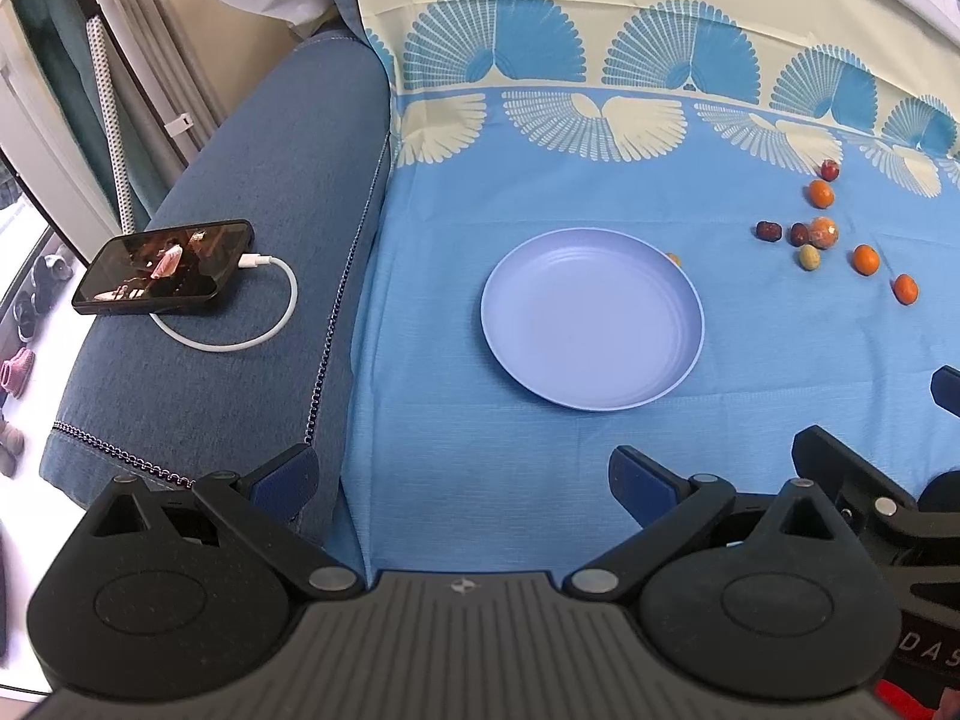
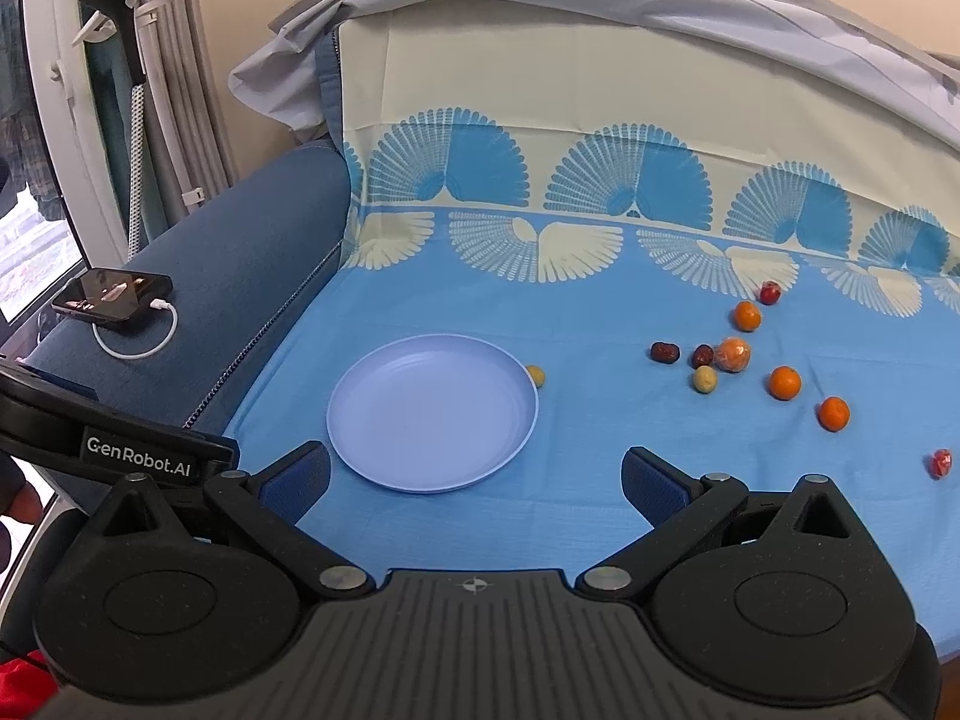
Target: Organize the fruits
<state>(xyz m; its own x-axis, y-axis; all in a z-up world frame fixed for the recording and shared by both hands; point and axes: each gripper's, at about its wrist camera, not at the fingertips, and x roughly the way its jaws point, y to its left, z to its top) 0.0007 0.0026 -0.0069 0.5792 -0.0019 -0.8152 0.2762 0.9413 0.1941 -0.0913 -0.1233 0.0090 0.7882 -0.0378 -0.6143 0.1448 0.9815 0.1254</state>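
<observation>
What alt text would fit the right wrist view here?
An empty round lavender plastic plate sits on a blue fan-patterned cloth, with small orange, dark red and yellowish fruits scattered to its right. The open right claw hangs in the foreground, holding nothing. A black smartphone charges on the blue sofa arm at left.

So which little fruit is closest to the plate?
The small yellowish fruit right at the far right rim of the plate. It is nearly touching the rim, while the oranges and dark red fruits lie scattered farther right on the cloth.
</observation>
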